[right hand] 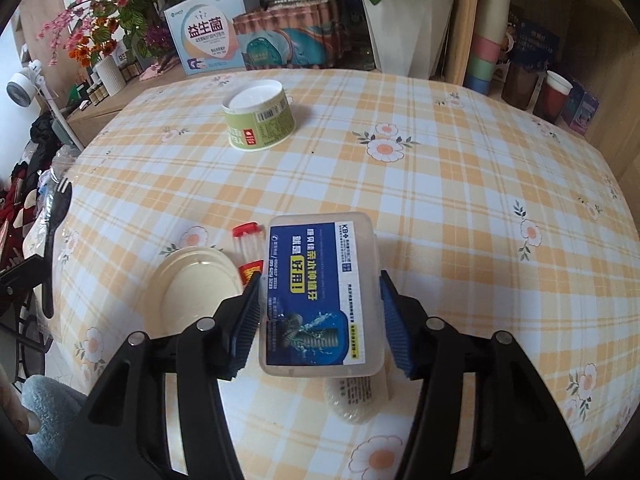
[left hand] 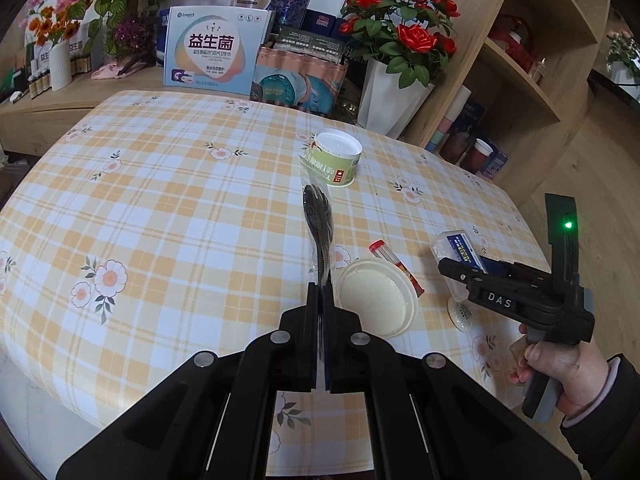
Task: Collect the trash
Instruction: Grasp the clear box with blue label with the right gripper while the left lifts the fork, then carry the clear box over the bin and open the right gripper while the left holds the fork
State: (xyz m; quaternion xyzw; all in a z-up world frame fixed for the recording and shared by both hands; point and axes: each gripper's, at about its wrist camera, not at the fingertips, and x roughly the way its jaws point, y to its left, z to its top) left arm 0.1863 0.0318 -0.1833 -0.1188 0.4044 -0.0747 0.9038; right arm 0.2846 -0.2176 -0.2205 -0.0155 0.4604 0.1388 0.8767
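Observation:
My left gripper (left hand: pixel 322 292) is shut on a black plastic fork in a clear wrapper (left hand: pixel 319 220) and holds it above the checked tablecloth (left hand: pixel 160 184). My right gripper (right hand: pixel 320 292) is open, its blue pads (right hand: pixel 248 316) on either side of a clear plastic box with a blue label (right hand: pixel 320 292); the left pad is close to the box, the right one stands apart. A small clear cup (right hand: pixel 356 400) lies under the box's near end. A cream round lid (right hand: pixel 196 288), a red-capped tube (right hand: pixel 248 244) and a green paper bowl (right hand: pixel 260 116) lie on the table.
Boxes (left hand: pixel 216 48), flower vases (left hand: pixel 392 96) and a wooden shelf (left hand: pixel 520 60) stand behind and right of the table. The right gripper also shows in the left wrist view (left hand: pixel 452 268), held in a hand.

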